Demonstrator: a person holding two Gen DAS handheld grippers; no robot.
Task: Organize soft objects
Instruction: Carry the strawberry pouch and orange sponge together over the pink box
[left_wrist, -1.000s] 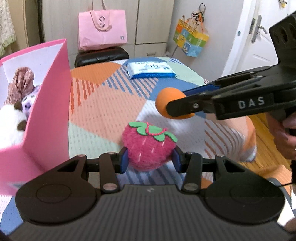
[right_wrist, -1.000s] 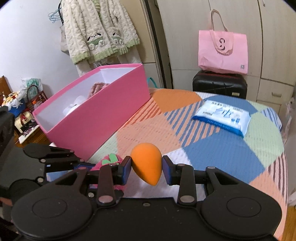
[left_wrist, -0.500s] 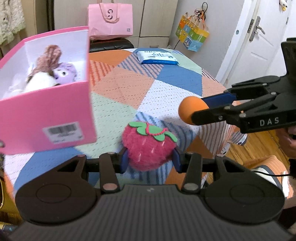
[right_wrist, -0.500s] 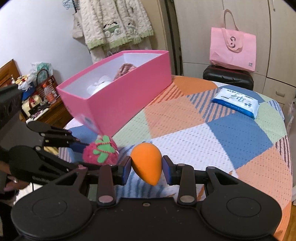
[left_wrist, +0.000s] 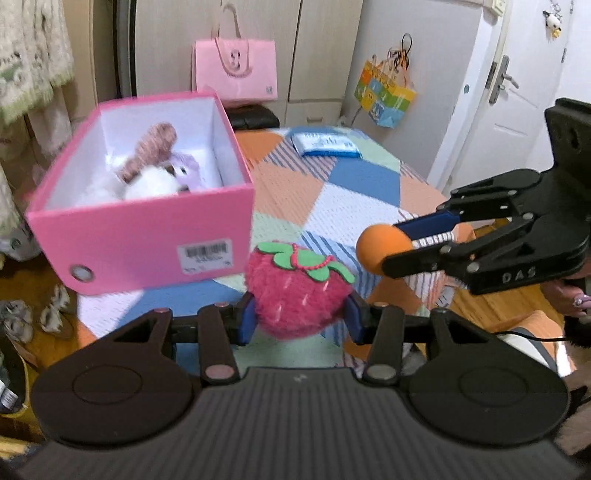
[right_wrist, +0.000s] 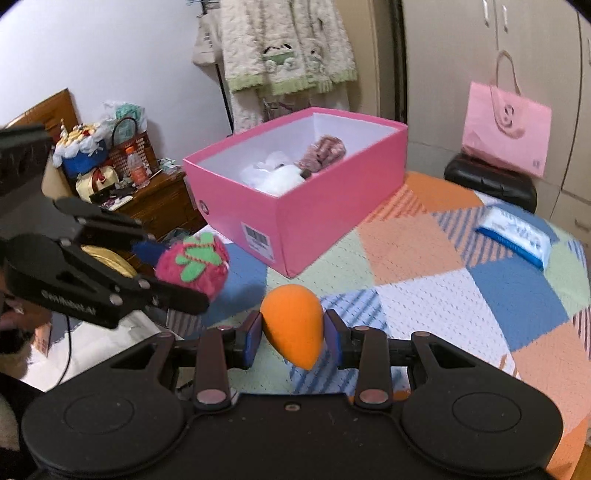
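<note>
Left gripper (left_wrist: 298, 320) clamped on plush strawberry (left_wrist: 295, 291), right gripper (right_wrist: 292, 338) pinching orange sponge (right_wrist: 293, 325), both aloft beside the pink box (left_wrist: 147, 236) (soft toys (left_wrist: 155, 173) inside), over the quilt (right_wrist: 461, 288).

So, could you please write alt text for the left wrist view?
The left gripper grips a plush strawberry near an open pink box of soft toys; at right, the right gripper holds an orange sponge.
</note>
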